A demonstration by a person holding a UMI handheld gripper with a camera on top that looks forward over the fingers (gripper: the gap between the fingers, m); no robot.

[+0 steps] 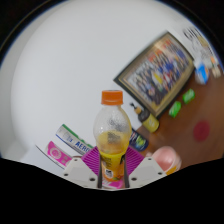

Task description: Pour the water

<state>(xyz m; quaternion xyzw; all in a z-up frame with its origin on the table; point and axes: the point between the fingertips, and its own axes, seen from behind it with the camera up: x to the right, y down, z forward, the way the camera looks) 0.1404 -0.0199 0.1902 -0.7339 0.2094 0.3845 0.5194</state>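
The bottle (112,140) is sitting dead centre, low in the frame, upright, orange cap (111,97) on top and orange liquid filling roughly its lower half. The gripper (110,170) is reaching in from the bottom, and its pink pads (90,158) are showing at either side of the bottle's base; the fingers are standing close about the bottle, but whether they are actually pressing on it I cannot tell, since the contact is hidden low down. A white table (60,70) is filling the upper left of the frame. Behind the bottle, toward the right, a framed picture (157,70) is lying tilted, with small green objects (180,103) just below it and a red spot (202,130) on the brown surface at the far right. A printed box (72,137) is peeking out at the lower left, just beside the bottle. Now the worry: that cap is looking closed, so nothing is pouring until it is off. No receiving cup is showing anywhere either, so tipping now is risking a spill over the table or the picture. And the grip is sitting low on a tall bottle, so I am judging it could pivot or slip between the pads once tilted, especially if the squeeze is light.
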